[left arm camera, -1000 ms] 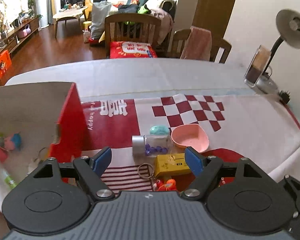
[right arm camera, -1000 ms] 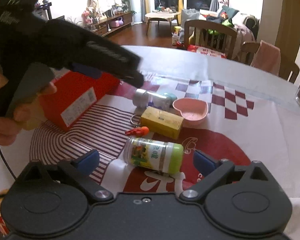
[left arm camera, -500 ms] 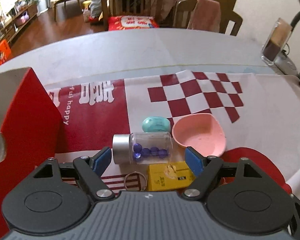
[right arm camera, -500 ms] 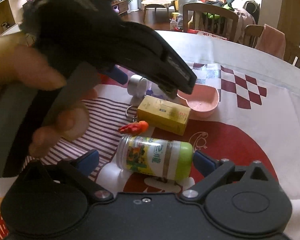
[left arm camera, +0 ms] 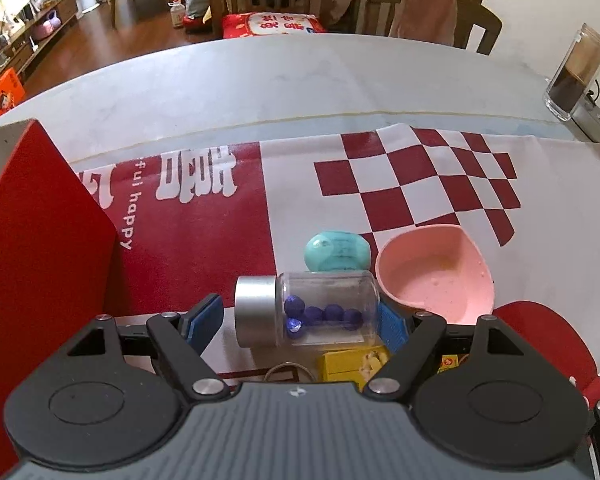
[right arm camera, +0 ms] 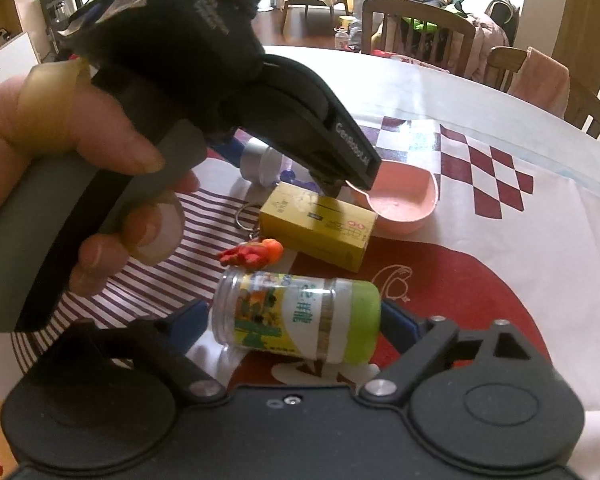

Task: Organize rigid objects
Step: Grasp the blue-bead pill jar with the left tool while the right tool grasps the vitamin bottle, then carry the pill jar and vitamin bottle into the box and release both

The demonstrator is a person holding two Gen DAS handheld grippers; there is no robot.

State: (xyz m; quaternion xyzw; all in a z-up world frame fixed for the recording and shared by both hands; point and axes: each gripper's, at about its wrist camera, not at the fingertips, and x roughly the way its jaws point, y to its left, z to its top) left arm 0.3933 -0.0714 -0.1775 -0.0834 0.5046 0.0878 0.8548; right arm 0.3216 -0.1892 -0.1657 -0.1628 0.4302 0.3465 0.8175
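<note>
A clear jar [left arm camera: 324, 312] with a silver lid and blue beads lies on its side on the red-and-white cloth. My left gripper [left arm camera: 298, 324] straddles it, open, with a small gap showing at the lid end. In the right wrist view a hand [right arm camera: 80, 120] holds that gripper over the jar's lid [right arm camera: 256, 162]. A plastic bottle [right arm camera: 296, 320] with a green cap lies sideways between the pads of my right gripper [right arm camera: 296, 318]. Its jaws are closing, and the pads stand right at the bottle's ends.
A teal oval case [left arm camera: 337, 250] and a pink heart-shaped bowl [left arm camera: 436, 280] lie just beyond the jar. A yellow carton [right arm camera: 318, 226], a key ring and an orange toy [right arm camera: 256, 254] sit between jar and bottle. A red box [left arm camera: 40, 260] stands left; a glass [left arm camera: 576, 76] far right.
My left gripper came forward and down until the bead jar lay between its fingers. The right gripper sank a little toward the green-capped bottle and its jaws narrowed.
</note>
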